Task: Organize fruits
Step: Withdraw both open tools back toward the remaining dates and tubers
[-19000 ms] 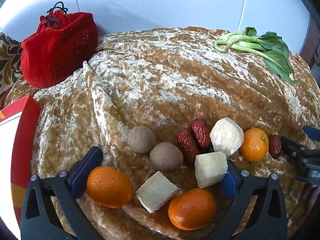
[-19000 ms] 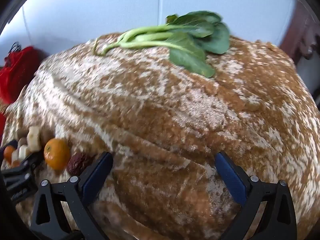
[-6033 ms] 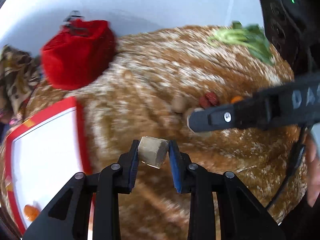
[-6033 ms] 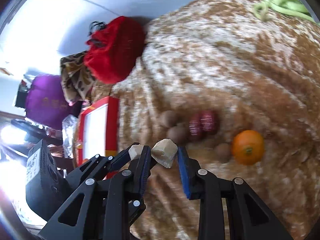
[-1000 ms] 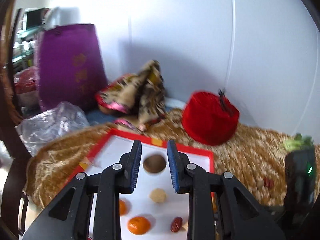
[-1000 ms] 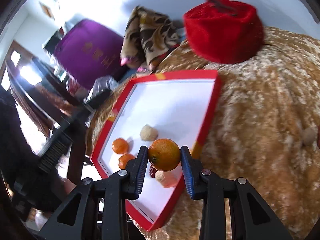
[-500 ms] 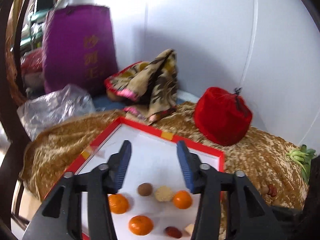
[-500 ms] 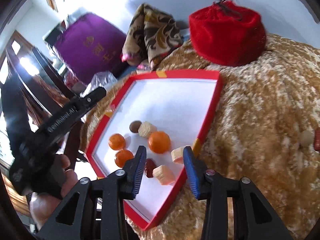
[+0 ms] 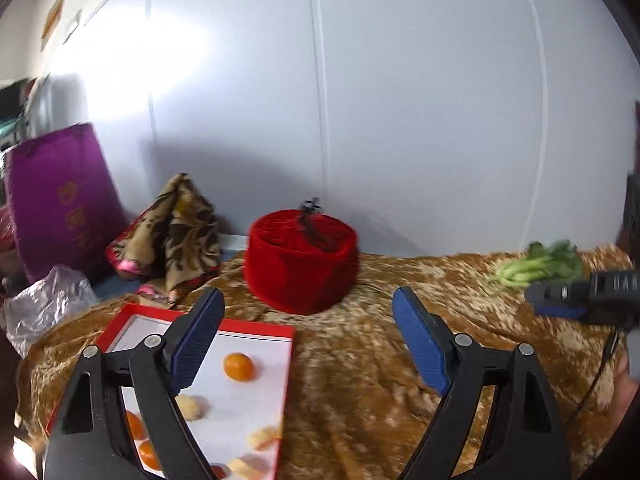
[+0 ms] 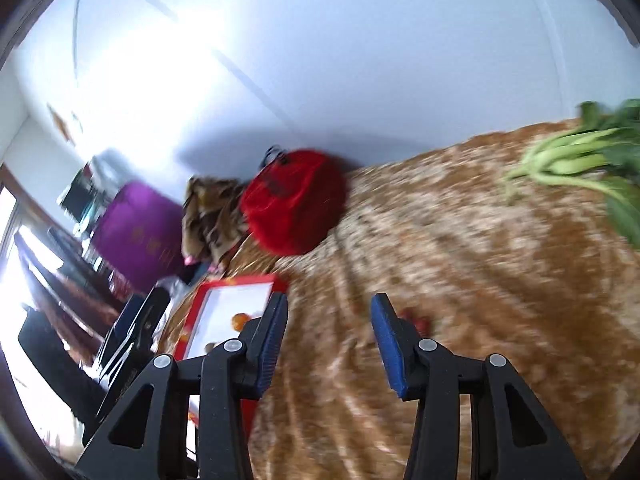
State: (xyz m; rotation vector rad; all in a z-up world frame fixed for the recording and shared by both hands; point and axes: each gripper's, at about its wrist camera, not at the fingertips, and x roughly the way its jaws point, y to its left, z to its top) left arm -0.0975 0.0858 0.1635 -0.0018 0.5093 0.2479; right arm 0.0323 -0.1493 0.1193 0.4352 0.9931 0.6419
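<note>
Now spread and empty, both fingers [image 9: 420, 344], fruit dropped in tray [image 9: 256, 325] left of them, swinging toward remaining dates [image 10: 416, 319].

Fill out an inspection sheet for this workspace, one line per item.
Surface: brown-gold cloth, wrinkled.
Job's things: red-rimmed tray holds oranges and pale chunks; red dates lie on the cloth.
Clutter: red pouch, leafy greens, patterned fabric.
Grippers: left gripper and right gripper, jaws just opening, nothing between them.
Cables: thin black cable beside the right gripper.
Surroundings: white wall, purple bag, plastic bag.
</note>
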